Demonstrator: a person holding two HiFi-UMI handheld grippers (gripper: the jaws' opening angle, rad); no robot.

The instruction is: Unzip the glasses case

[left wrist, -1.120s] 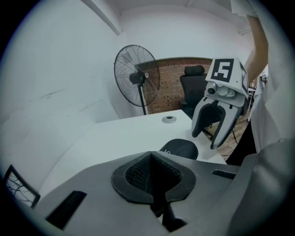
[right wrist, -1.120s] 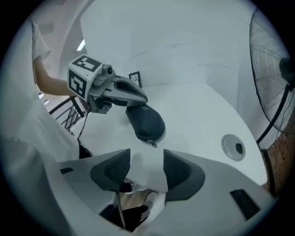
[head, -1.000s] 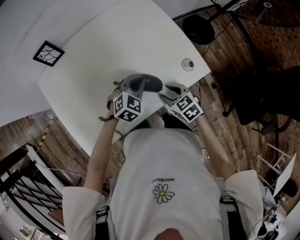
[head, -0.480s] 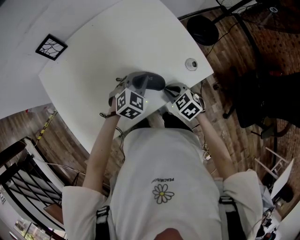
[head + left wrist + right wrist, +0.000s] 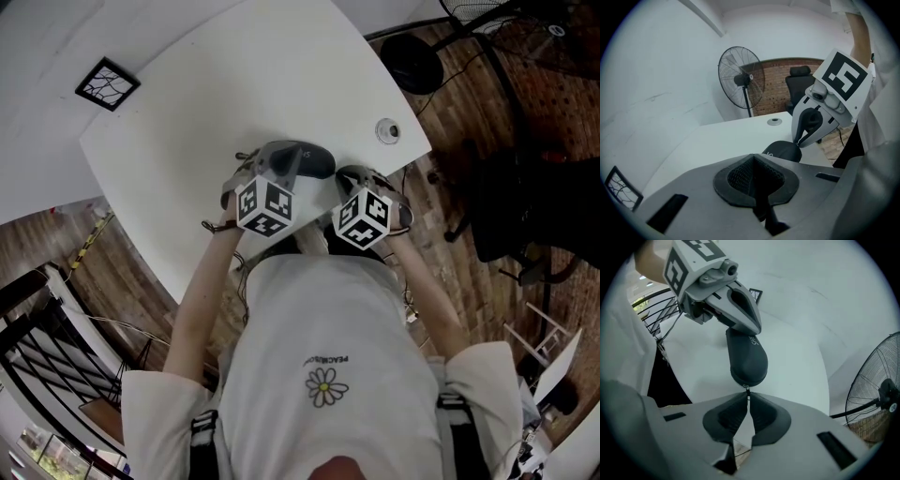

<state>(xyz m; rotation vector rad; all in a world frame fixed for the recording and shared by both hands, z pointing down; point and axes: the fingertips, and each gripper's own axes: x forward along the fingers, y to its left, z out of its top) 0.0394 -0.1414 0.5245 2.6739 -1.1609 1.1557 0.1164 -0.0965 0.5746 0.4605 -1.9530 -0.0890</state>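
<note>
Slipping worries me: my right gripper [image 5: 746, 397] just closed on a tiny metal zip tab [image 5: 747, 389]. My left gripper [image 5: 753, 161] clamps the dark oval glasses case [image 5: 747, 357].

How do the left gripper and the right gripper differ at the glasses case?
The right gripper has just been closing its jaws and pinches the zipper pull; the left gripper is shut on nothing visible. The right gripper is at one end of the glasses case, the left gripper at the opposite end. Both are closed.
</note>
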